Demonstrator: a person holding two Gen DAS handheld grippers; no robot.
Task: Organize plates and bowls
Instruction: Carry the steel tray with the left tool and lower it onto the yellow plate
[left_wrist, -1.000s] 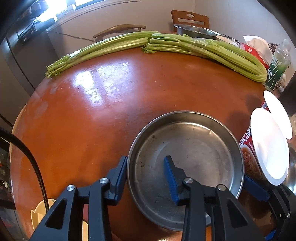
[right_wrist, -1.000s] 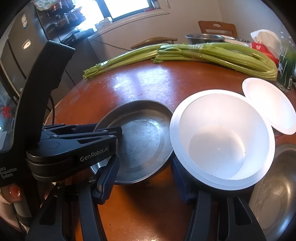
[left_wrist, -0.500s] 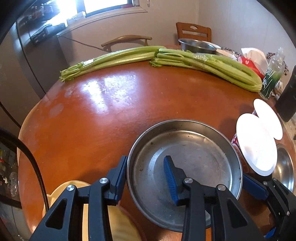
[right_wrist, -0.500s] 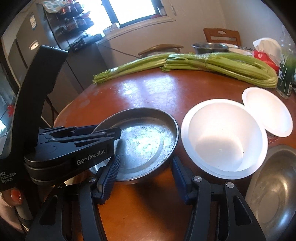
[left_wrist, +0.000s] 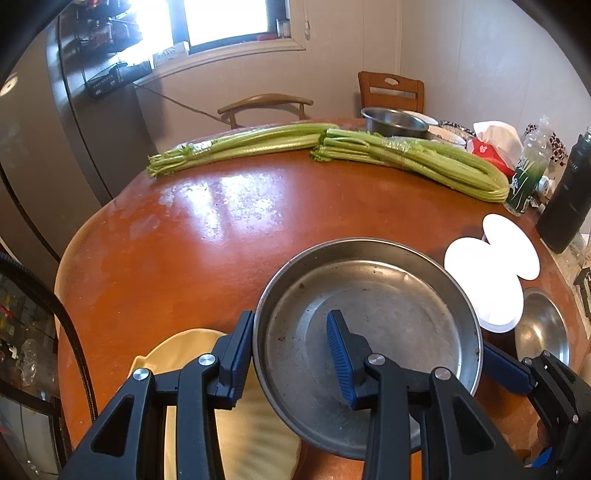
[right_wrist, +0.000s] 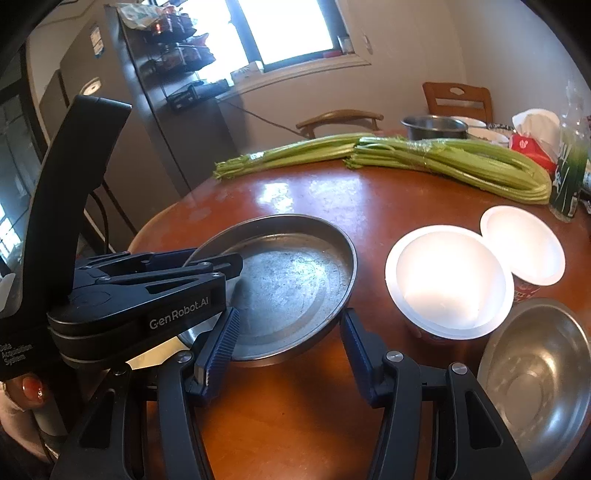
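Steel plate (left_wrist: 369, 332): lifted off table with left gripper (left_wrist: 291, 350). White bowl (right_wrist: 448, 282): formerly between right gripper (right_wrist: 288, 343) jaws, now outside them, beyond the right jaw.

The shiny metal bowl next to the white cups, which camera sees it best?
The right wrist view. There the metal bowl sits big and close at lower right, so you look right down into it. In the left wrist view it is only a small sliver at the right edge, partly hidden behind the right claw.

A grey steel pan (left_wrist: 369, 332), white cups (right_wrist: 448, 280) and green celery (left_wrist: 413, 158) are being shown on a reddish-brown tabletop (left_wrist: 207, 236).
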